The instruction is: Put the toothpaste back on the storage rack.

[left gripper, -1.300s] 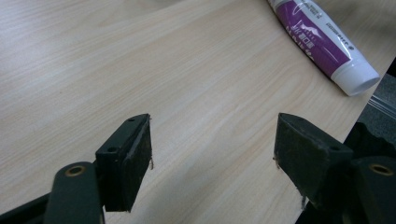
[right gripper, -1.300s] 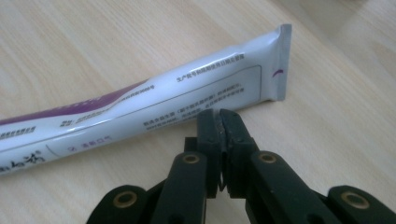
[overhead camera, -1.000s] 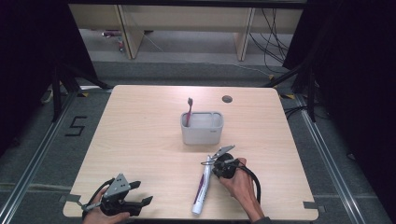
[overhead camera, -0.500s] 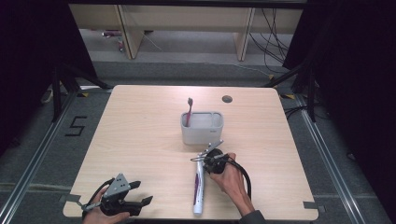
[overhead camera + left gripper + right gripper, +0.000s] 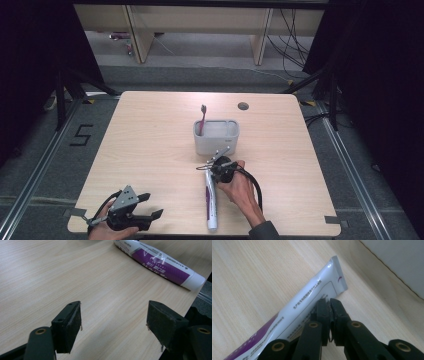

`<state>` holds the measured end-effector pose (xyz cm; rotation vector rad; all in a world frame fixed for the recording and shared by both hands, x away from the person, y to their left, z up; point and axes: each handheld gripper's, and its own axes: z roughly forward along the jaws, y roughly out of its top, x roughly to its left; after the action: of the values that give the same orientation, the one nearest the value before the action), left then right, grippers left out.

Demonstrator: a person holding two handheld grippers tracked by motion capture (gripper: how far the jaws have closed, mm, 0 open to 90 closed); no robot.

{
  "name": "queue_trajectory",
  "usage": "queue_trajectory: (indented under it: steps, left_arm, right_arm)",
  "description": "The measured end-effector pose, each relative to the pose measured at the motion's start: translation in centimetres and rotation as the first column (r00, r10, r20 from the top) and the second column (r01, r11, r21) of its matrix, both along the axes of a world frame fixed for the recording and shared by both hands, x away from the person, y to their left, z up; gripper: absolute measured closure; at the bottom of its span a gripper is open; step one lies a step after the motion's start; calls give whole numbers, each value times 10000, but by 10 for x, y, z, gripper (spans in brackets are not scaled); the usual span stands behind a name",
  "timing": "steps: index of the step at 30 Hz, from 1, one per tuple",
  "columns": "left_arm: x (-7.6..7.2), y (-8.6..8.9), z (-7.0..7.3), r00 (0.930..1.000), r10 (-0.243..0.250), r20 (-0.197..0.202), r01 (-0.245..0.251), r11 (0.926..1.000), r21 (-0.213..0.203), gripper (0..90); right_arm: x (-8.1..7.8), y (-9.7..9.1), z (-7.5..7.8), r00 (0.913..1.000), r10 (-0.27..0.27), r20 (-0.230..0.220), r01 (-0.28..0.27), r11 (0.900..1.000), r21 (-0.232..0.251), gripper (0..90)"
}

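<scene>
A white and purple toothpaste tube (image 5: 211, 200) lies lengthwise on the wooden table (image 5: 150, 140), its crimped end towards a grey holder (image 5: 216, 142) in which a pink toothbrush (image 5: 202, 117) stands at the left. My right gripper (image 5: 210, 167) is shut and sits at the tube's crimped end. In the right gripper view the closed tips (image 5: 328, 302) lie over the tube's (image 5: 312, 297) right edge, with the holder wall (image 5: 397, 262) ahead. My left gripper (image 5: 152, 205) rests open at the front left corner. Between its jaws (image 5: 113, 322) is bare wood, and the tube's cap end (image 5: 160, 265) lies farther off.
A round cable hole (image 5: 243, 106) sits near the table's back edge. Wooden shelving (image 5: 200, 30) and loose cables stand on the floor behind. The table's front edge runs just below the left gripper and the tube's cap.
My right hand has slid left and slightly towards the holder, bringing its shut gripper over the tube's crimped end. The tube has barely shifted. The left gripper has stayed put.
</scene>
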<state>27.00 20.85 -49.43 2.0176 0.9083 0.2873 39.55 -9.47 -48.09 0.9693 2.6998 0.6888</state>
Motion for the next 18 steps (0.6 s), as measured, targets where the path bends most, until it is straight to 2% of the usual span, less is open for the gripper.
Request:
queue_trajectory:
  steps: [3, 4, 5, 6, 8, 10, 11, 12, 13, 14, 15, 16, 17, 18]
  left_arm:
    - [0, 1, 0, 9999, 68, 98, -68, 10000, -13, 276]
    - [0, 1, 1, 10000, 63, 41, -64, 9999, 94, 276]
    - [0, 1, 1, 10000, 22, 64, -23, 9999, 136, 276]
    - [0, 1, 0, 9999, -67, 93, 67, 10000, 6, 276]
    - [0, 0, 1, 10000, 68, 50, -68, 10000, 5, 276]
    - [1, 2, 0, 9999, -158, 8, 158, 9996, 231, 276]
    - [0, 1, 0, 10000, 25, 44, -25, 10000, 77, 276]
    - [0, 1, 0, 10000, 11, 45, -12, 10000, 66, 276]
    - [0, 0, 0, 10000, 32, 15, -32, 10000, -15, 276]
    - [1, 1, 0, 10000, 34, 24, -34, 10000, -22, 275]
    - [1, 0, 0, 10000, 14, 7, -14, 10000, -59, 276]
    - [0, 1, 0, 10000, 21, 6, -21, 10000, 52, 276]
    - [0, 0, -1, 10000, 61, 68, -61, 10000, 39, 276]
    - [0, 0, 0, 10000, 56, 4, -56, 10000, 23, 276]
  right_arm:
    - [0, 2, 1, 9999, -51, -123, 51, 10000, -22, 853]
    - [0, 1, 1, 9999, -16, -117, 16, 10000, -14, 849]
    - [-1, 1, 2, 9996, -199, -216, 199, 9998, -1, 841]
    - [0, 0, 2, 10000, -48, -37, 48, 10000, -15, 830]
    - [-3, -2, 6, 9995, -276, -138, 278, 9996, 82, 800]
    - [-4, -5, 9, 9994, -306, -143, 308, 9994, 155, 758]
    - [-7, -5, 12, 9982, -473, -360, 484, 9983, 316, 730]
    - [-10, -6, 15, 9959, -745, -509, 756, 9970, 193, 693]
    - [-9, -7, 17, 9983, -533, -220, 539, 9982, 266, 653]
    - [-11, -8, 20, 9982, -561, -208, 567, 9980, 274, 618]
    - [-15, -7, 22, 9966, -734, -379, 746, 9967, 330, 585]
    - [-17, -7, 24, 9964, -761, -373, 775, 9963, 381, 563]
    - [-20, -6, 25, 9971, -711, -254, 721, 9966, 404, 546]
    - [-24, -6, 26, 9970, -662, -390, 680, 9966, 473, 532]
